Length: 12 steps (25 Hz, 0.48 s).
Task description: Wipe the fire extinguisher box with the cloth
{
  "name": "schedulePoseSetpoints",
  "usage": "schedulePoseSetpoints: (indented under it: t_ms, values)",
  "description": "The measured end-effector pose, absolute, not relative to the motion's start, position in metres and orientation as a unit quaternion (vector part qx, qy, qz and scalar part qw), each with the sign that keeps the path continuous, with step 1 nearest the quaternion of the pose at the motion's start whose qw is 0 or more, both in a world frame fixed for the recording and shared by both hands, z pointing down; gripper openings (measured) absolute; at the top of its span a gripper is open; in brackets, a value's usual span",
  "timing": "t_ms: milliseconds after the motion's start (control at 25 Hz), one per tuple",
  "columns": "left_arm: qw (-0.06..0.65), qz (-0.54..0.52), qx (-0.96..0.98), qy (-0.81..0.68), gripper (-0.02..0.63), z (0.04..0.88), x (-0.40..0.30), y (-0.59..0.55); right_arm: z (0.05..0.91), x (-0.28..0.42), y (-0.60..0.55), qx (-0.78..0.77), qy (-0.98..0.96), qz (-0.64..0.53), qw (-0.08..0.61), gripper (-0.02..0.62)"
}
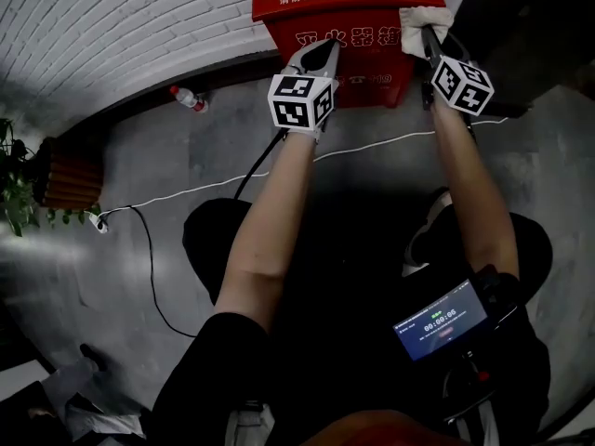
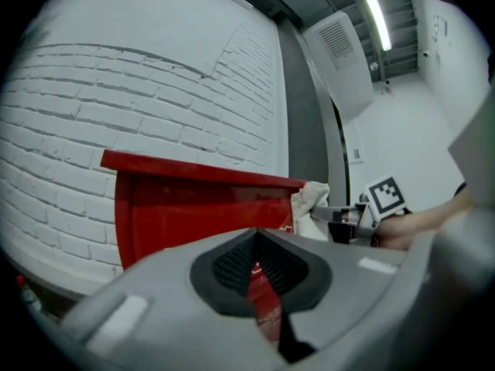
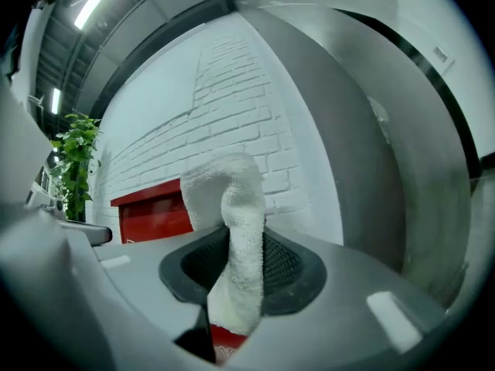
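Head view: cloth (image 1: 423,17) against fire extinguisher box (image 1: 346,6).

Wall (image 1: 112,26) behind box (image 1: 363,7) — bottle (image 1: 189,98) leftward

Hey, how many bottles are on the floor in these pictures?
1. The bottle lies on the floor at the foot of the brick wall, left of the red box. Others may be out of sight.
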<state>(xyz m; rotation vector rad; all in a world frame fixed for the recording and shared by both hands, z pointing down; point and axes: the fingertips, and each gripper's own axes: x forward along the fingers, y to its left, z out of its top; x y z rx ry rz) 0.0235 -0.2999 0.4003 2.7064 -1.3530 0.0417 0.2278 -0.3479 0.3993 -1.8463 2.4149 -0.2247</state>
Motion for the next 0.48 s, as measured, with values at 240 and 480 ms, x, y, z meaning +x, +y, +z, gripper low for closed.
schedulePoseSetpoints:
  t_ms: [240, 480]
  values:
    - [0.079, 0.016, 0.881, -0.467, -0.001, 0.422, -0.006, -0.302, 0.422, 0.217, -0.336, -0.591, 0.792, -0.122, 0.089, 0.104]
    - [0.069, 0.002, 0.876, -0.478, -0.002, 0.449, -0.039, -0.299, 0.463, 0.099, -0.311, -0.483, 0.861, -0.151, 0.056, 0.103]
